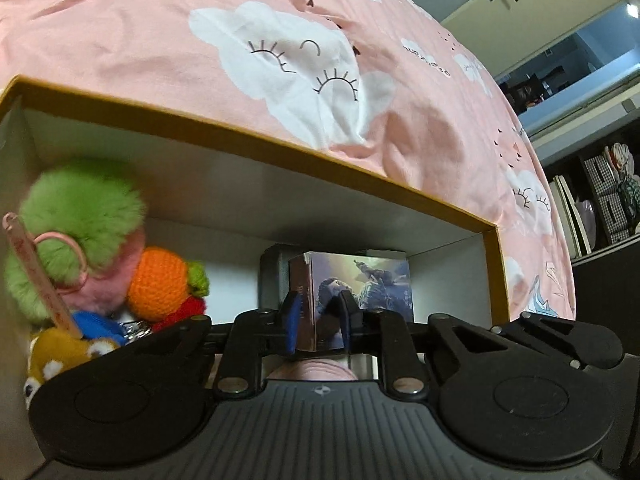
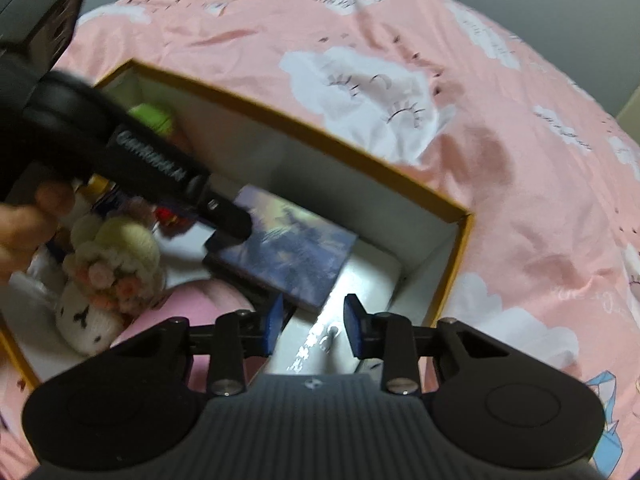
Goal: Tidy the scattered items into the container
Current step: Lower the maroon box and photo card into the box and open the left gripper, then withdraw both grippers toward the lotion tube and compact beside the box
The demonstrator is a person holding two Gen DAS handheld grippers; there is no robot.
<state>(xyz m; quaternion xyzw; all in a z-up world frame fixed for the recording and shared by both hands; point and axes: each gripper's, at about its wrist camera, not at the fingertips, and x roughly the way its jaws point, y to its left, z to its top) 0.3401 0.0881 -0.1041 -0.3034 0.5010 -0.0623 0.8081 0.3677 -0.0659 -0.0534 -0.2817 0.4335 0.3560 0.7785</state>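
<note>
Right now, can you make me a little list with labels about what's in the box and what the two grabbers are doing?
container: cardboard box with yellow rim, on pink cloud bedspread
left gripper: shut on illustrated booklet, held inside the box
right gripper: open, holding nothing, above the box
toys in box: green pompom, orange crochet fruit, white knitted bunny
also in box: pink item

The box (image 2: 460, 236) sat on the bedspread (image 2: 500, 160). Inside it, the plush toys (image 1: 100, 248) crowded the left end — the booklet (image 2: 288, 256) lay right of them.
</note>
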